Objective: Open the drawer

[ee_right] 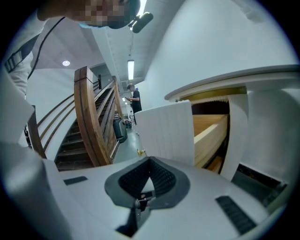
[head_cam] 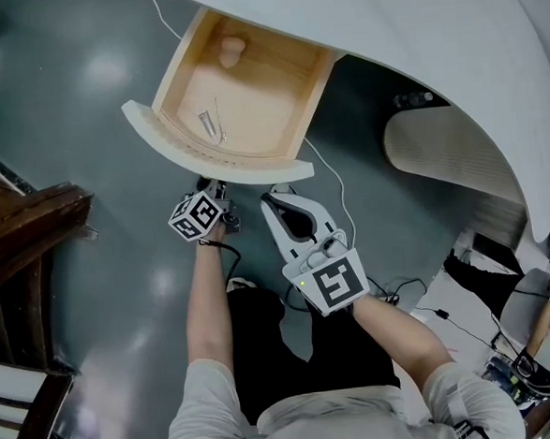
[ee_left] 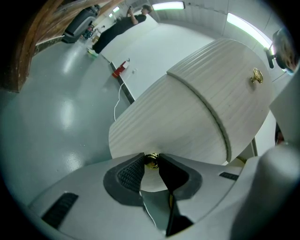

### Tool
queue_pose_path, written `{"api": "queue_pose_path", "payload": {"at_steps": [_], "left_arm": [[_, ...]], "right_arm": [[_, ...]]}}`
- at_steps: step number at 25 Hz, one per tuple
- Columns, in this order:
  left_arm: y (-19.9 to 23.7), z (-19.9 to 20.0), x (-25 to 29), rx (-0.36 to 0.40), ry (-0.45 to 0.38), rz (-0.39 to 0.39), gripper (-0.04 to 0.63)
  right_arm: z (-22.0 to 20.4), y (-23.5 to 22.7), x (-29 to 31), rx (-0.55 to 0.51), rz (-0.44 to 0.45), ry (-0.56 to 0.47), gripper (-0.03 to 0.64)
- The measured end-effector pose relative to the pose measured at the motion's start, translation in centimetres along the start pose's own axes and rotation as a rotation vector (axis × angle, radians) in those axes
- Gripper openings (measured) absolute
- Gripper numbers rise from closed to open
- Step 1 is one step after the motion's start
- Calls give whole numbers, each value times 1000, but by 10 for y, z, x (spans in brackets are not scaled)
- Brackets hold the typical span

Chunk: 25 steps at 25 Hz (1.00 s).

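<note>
Drawer [head_cam: 170, 135] sits pulled well out of the cabinet because my left tool [ee_left: 150, 157] is clamped on its small brass knob [ee_left: 151, 160]. Right tool [ee_right: 150, 163] looks closed and empty, I think, just idling beside it.

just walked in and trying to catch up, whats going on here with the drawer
A person stands over a curved white cabinet with a gripper in each hand. The left gripper is clamped on the small brass knob on the front of the drawer, which stands pulled well out, with a few small metal bits inside. The right gripper is shut and empty, held just beside the drawer front.
</note>
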<state>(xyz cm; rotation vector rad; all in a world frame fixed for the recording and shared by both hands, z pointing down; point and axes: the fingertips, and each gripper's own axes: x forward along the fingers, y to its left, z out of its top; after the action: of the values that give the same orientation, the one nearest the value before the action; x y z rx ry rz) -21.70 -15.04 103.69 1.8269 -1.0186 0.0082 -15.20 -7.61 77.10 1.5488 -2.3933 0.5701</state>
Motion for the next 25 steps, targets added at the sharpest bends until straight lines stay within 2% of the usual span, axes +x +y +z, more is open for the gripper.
{"api": "queue_pose_path", "payload": {"at_steps": [4,6,11,15,16,19,25], "left_arm": [[0,-4,-3,-5,13,14,98],[-1,-5,-4,16,19,39,98],[-14,3,-18,134,21,163,98],[-15,6,-52,130,27,264,90],[-18,6,-63,127,32,277,53],[-41,18,-94,134,28,272,6],[-134,63,-156,136,-14,229,5]], "right_arm": [[-3,1,-6,1,2,0,12],[-3,1,-10,9,0,-1,11],[10,13,-24,-24,3,3,11],[29,27,-31,-35,20,6,11],[33,30,-34,-33,25,11,11],[48,36,-39,-17,33,33,11],[110,41,-64,-32,37,36,11]]}}
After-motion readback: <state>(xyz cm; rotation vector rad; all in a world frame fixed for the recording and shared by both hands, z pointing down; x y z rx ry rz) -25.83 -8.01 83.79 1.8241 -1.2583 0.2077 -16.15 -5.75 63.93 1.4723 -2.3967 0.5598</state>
